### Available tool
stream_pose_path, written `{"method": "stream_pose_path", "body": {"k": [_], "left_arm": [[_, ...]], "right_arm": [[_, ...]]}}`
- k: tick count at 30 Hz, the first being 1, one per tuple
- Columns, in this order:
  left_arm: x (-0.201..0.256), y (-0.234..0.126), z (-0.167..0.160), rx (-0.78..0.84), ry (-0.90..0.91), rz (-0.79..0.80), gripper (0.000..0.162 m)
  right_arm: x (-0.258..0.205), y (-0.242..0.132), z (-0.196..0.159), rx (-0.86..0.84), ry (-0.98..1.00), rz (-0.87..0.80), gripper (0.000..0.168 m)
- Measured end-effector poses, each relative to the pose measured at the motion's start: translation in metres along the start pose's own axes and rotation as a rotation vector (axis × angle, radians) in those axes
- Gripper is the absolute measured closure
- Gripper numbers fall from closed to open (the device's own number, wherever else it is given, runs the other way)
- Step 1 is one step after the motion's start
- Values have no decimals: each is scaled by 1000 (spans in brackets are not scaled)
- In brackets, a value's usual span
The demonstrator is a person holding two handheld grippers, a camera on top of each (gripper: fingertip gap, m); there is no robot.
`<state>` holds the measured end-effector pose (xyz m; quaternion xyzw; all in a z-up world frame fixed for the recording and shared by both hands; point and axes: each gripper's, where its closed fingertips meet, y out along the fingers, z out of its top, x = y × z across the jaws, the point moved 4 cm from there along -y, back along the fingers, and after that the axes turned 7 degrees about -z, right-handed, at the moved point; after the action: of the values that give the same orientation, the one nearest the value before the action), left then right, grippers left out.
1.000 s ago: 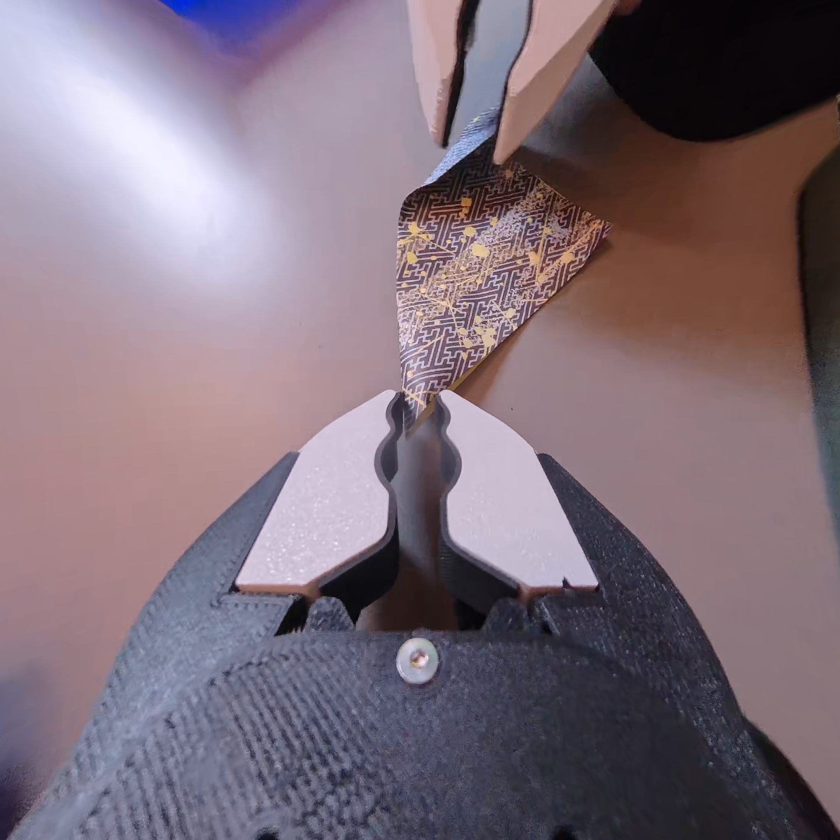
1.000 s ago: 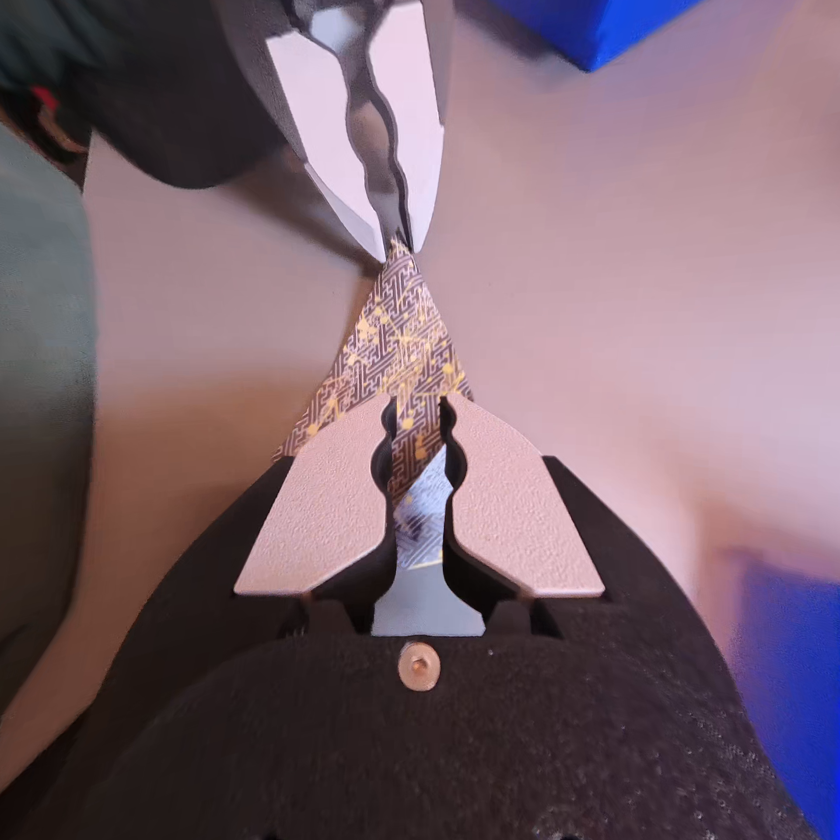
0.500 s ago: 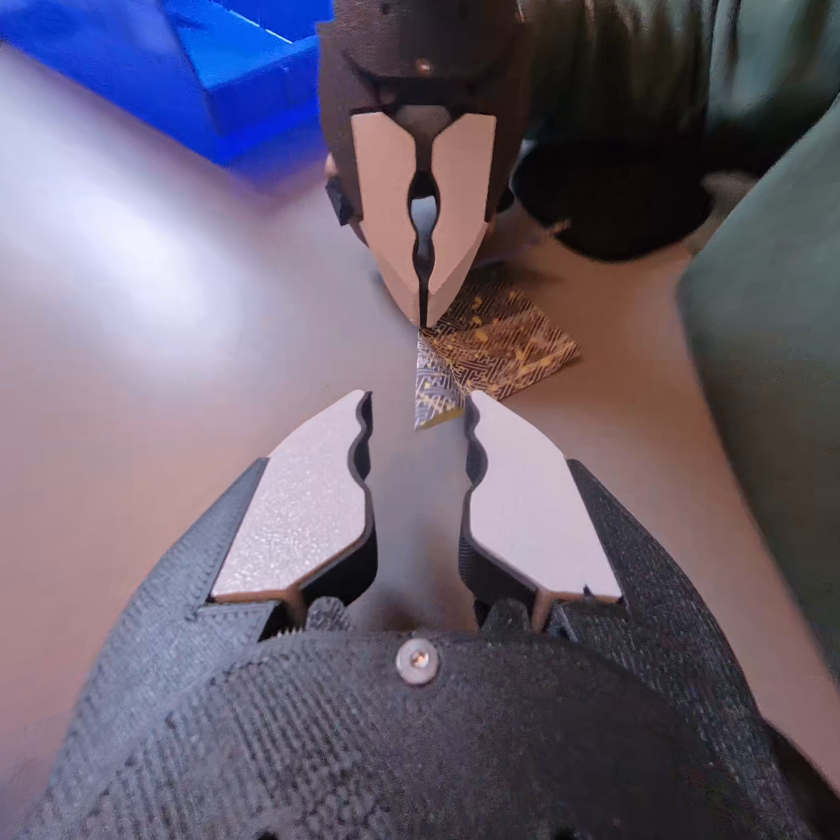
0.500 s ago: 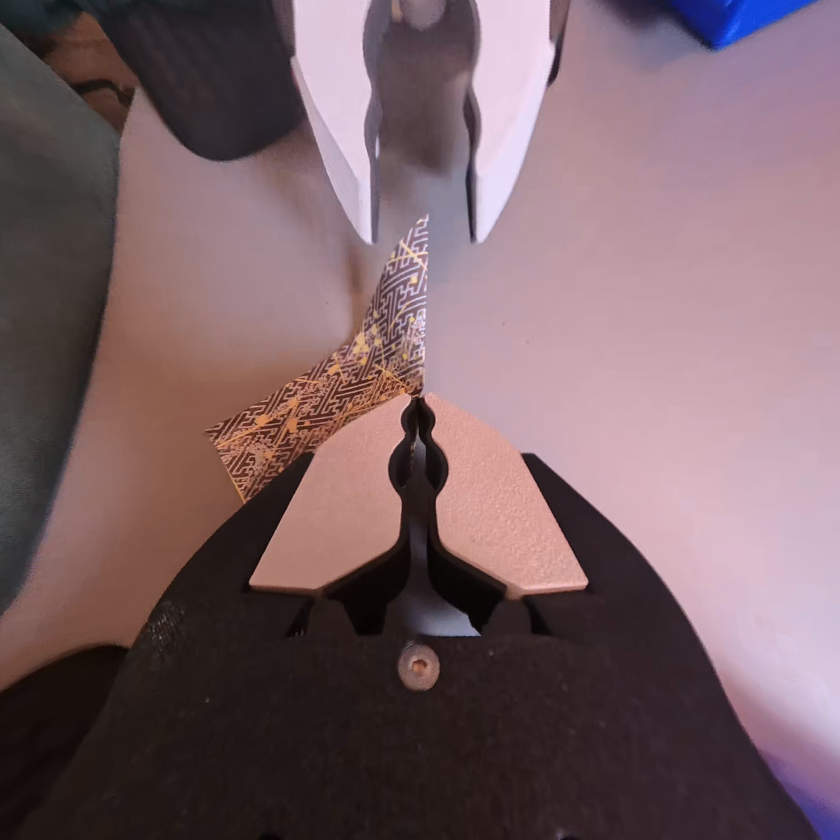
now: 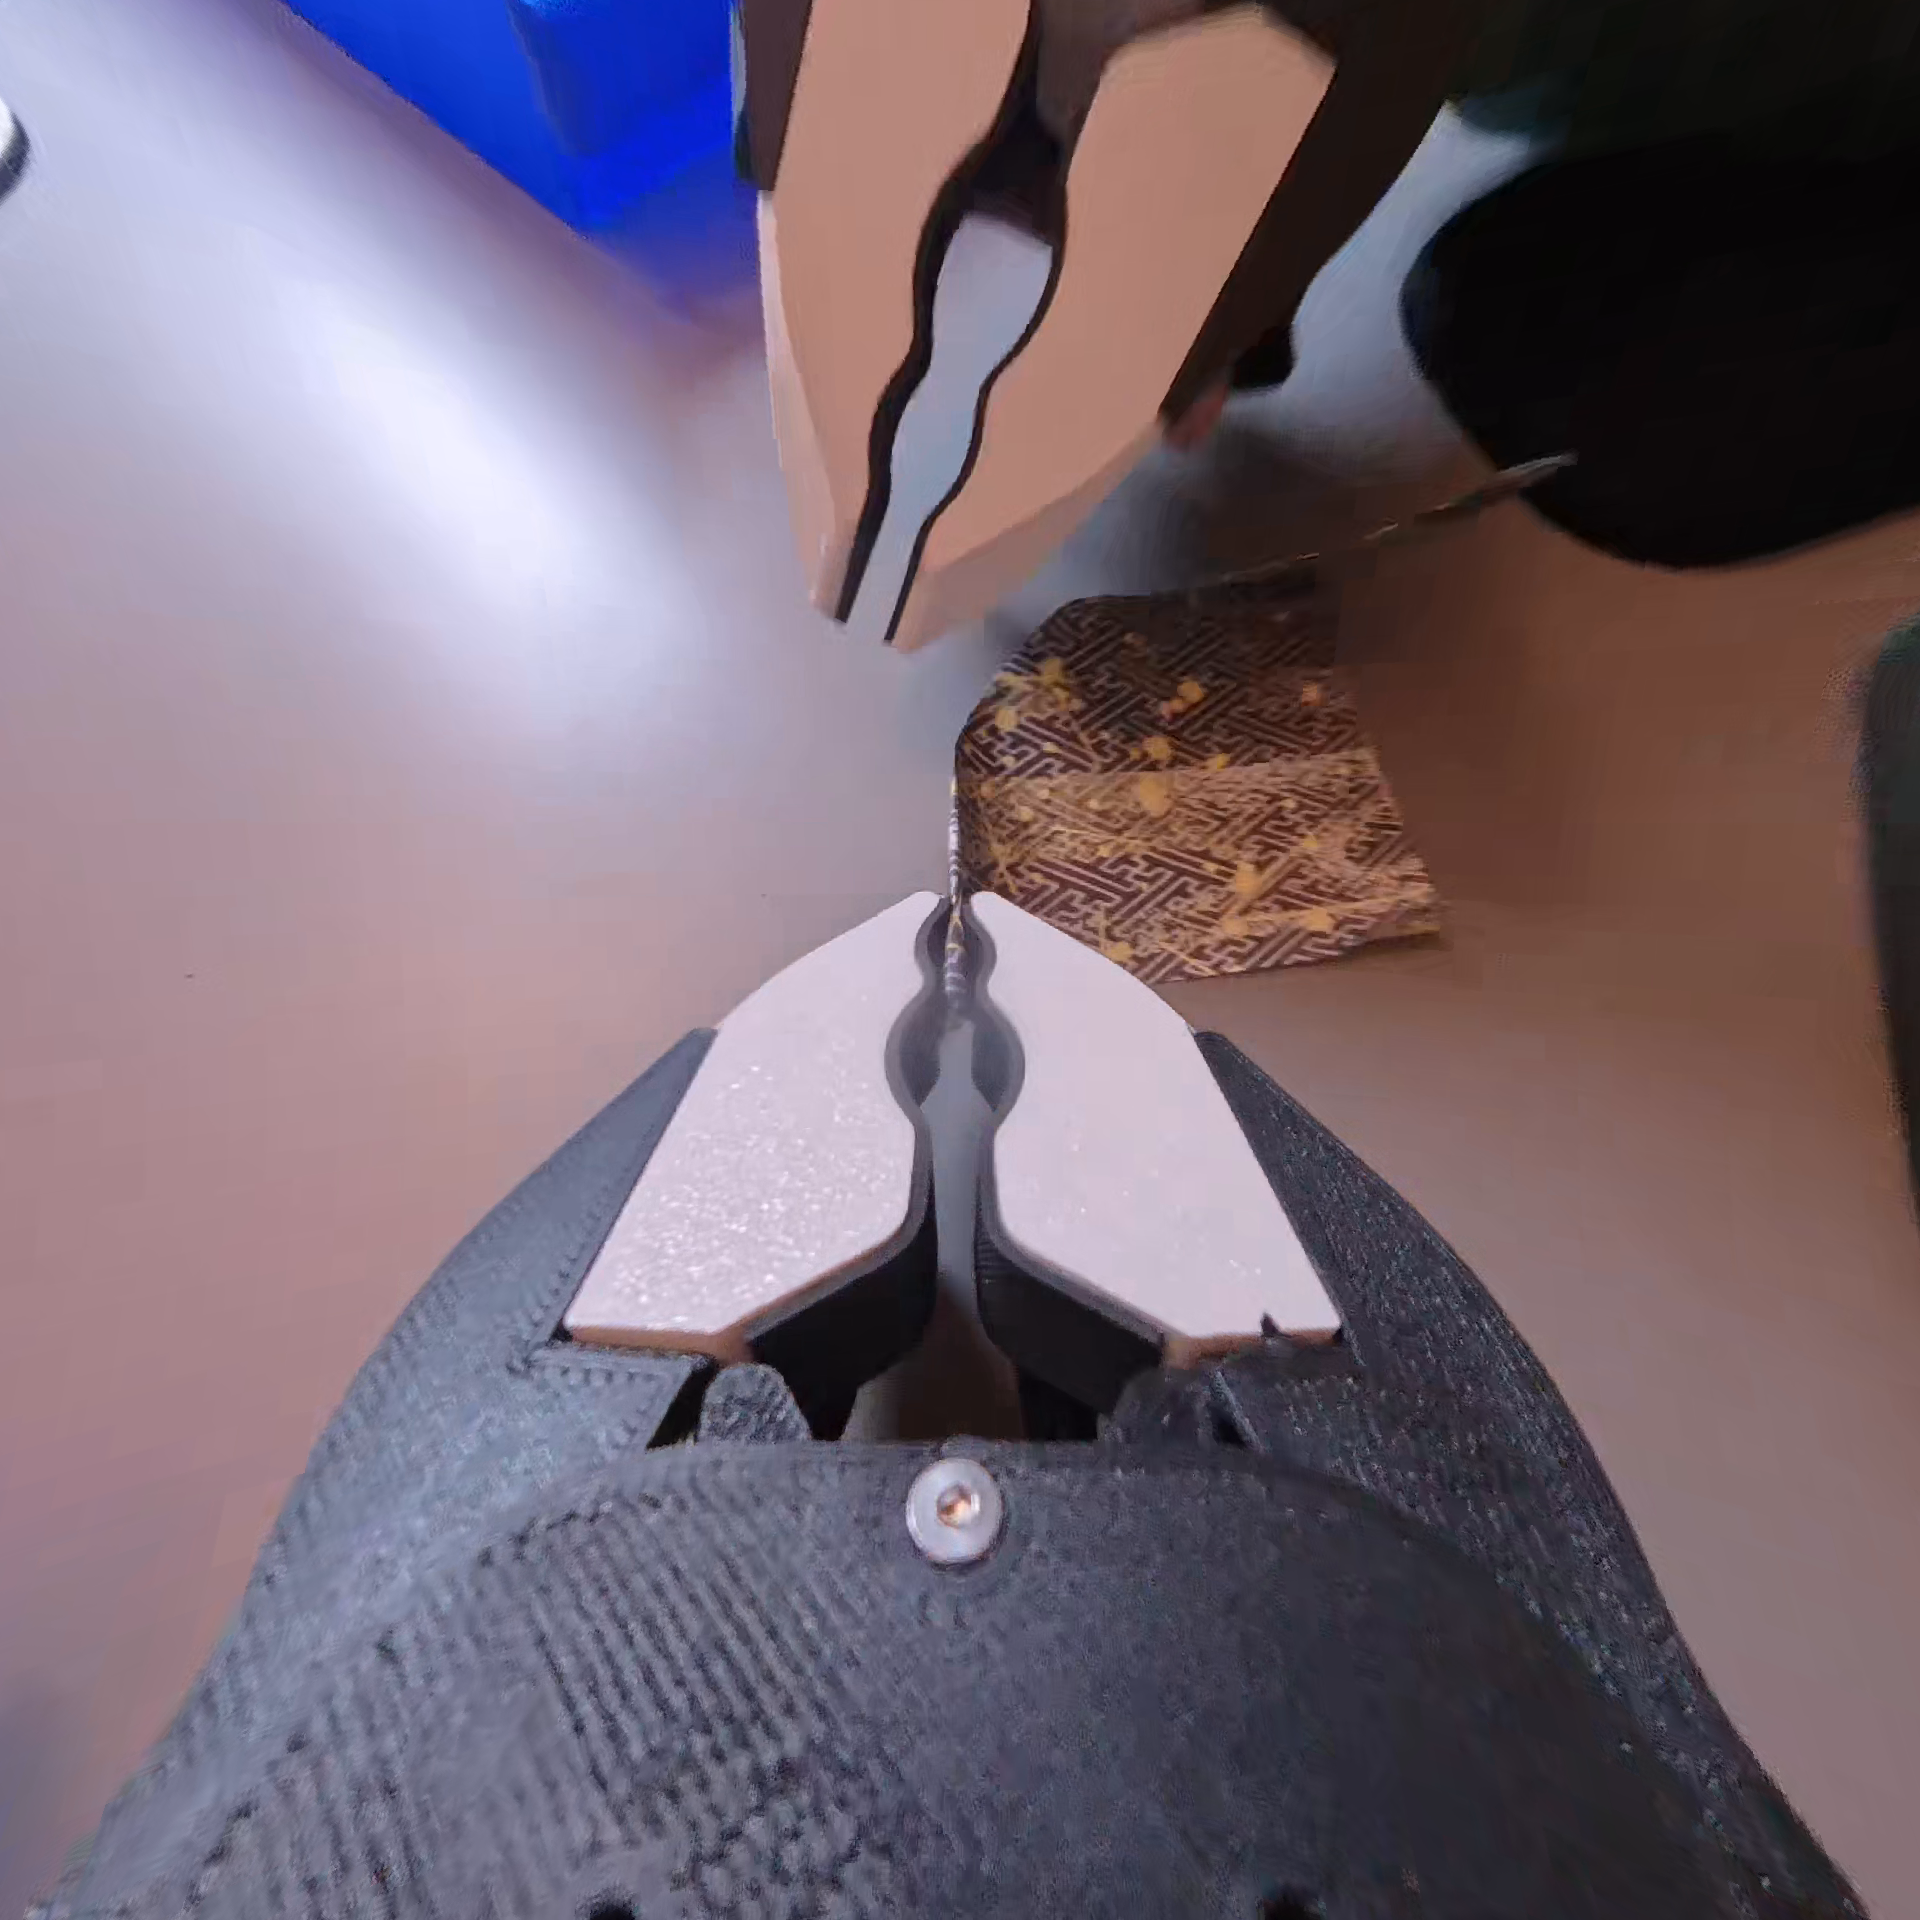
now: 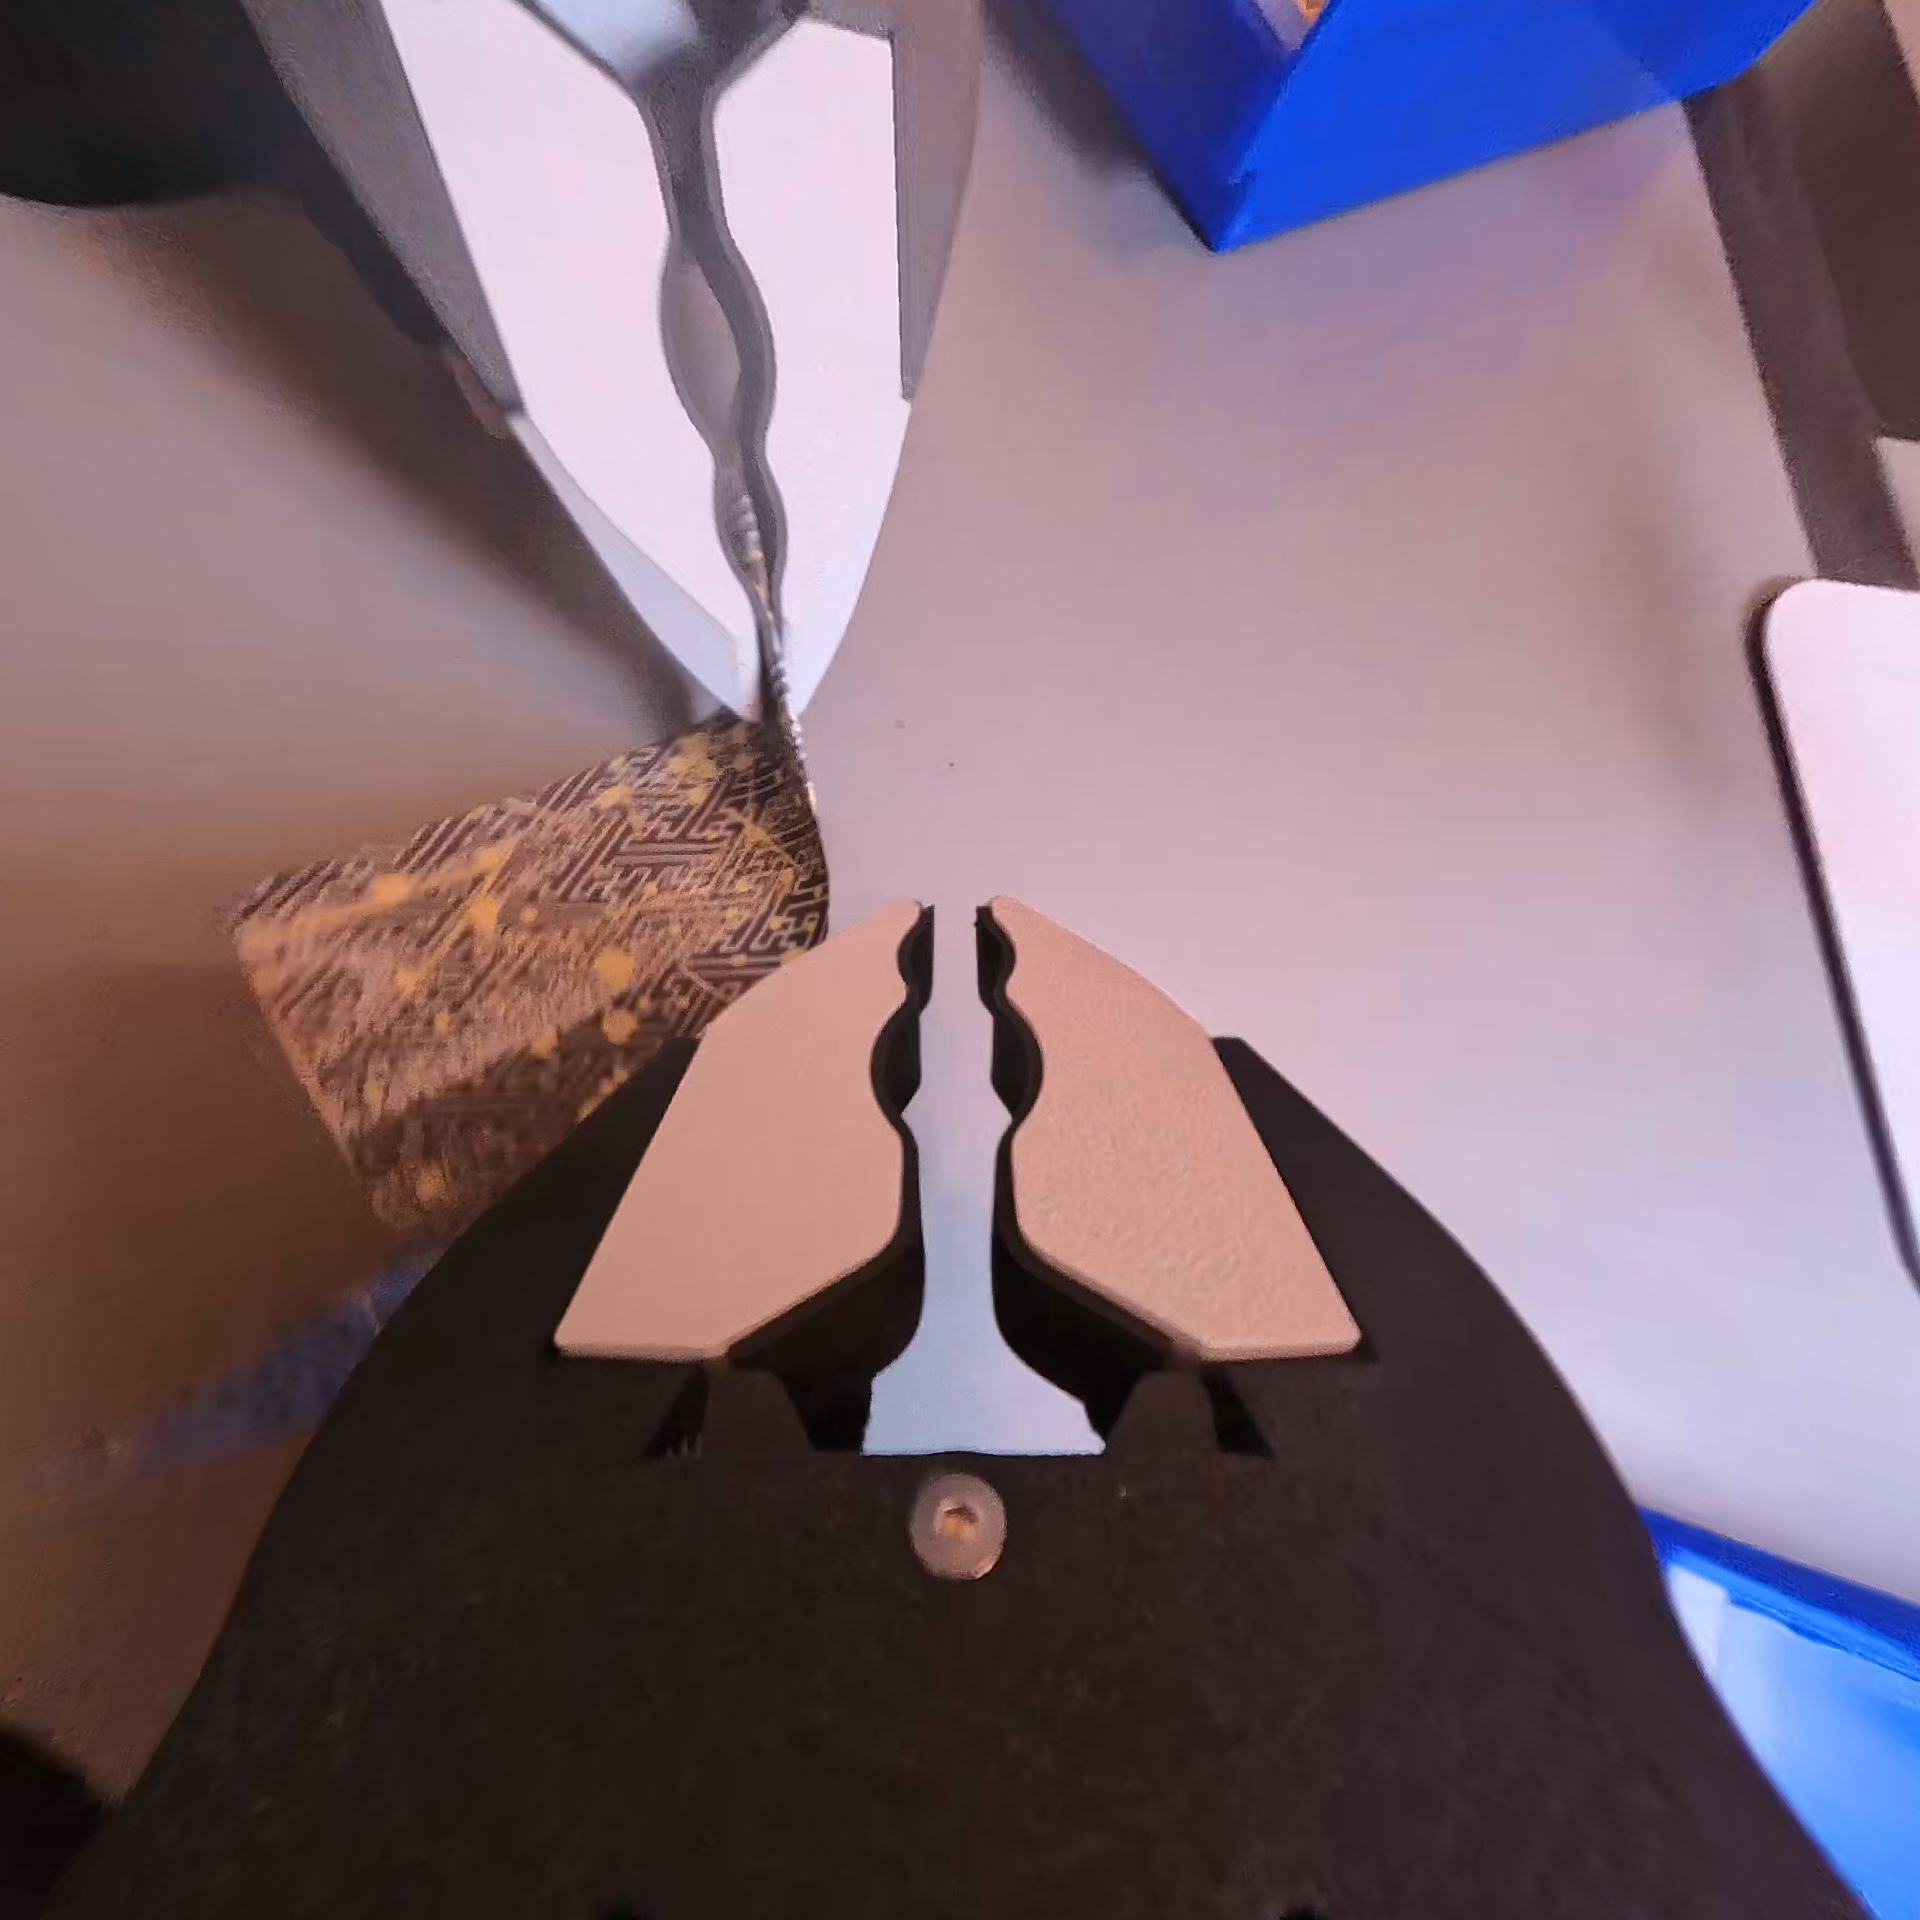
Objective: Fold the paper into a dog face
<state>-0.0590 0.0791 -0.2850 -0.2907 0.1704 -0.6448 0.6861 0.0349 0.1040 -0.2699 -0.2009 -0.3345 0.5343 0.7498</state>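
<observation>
Paper (image 5: 1195, 821): dark sheet with a fine maze pattern and gold flecks, folded, lying on the table to the right of the left gripper's tips; one corner is pulled up on edge into those tips. In the right wrist view the paper (image 6: 520, 966) spreads to the left of the near fingers, blurred at its near end.
Left gripper (image 5: 957, 914): fingers pressed together at the tips, pinching the raised corner of the paper, which shows as a thin patterned line running back into the slot between them. From the right wrist view the left gripper (image 6: 767, 686) comes down from the far side, its tips closed on the paper's far corner.
Right gripper (image 6: 952, 914): fingers parted by a narrow gap, nothing between them; bare table shows through the slot. Its left finger (image 6: 769, 1132) overlaps the paper's right edge in the picture; whether it touches cannot be told. In the left wrist view the right gripper (image 5: 871, 623) hangs above the table, far and left of the paper, tips narrowly apart and clear of it.
Table (image 5: 364, 831): smooth, grey-brown, with a bright glare on its left part.
Blue box (image 6: 1403, 114): far right in the right wrist view, well apart from the paper.
White object (image 6: 1860, 883): rounded corner, at the right edge.
</observation>
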Motion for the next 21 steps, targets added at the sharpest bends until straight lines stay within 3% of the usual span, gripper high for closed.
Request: {"method": "stream_pose_path", "body": {"k": [4,8,21], "left_arm": [[5,6,-5,-114,117,110,162],[14,10,-2,-158,215,154,162],[36,25,1,-169,331,109,162]], "right_arm": [[-22,-21,2,-14,-6,120,165],[-39,-8,-14,-84,-60,101,168],[-38,7,-17,-80,-126,23,168]]}}
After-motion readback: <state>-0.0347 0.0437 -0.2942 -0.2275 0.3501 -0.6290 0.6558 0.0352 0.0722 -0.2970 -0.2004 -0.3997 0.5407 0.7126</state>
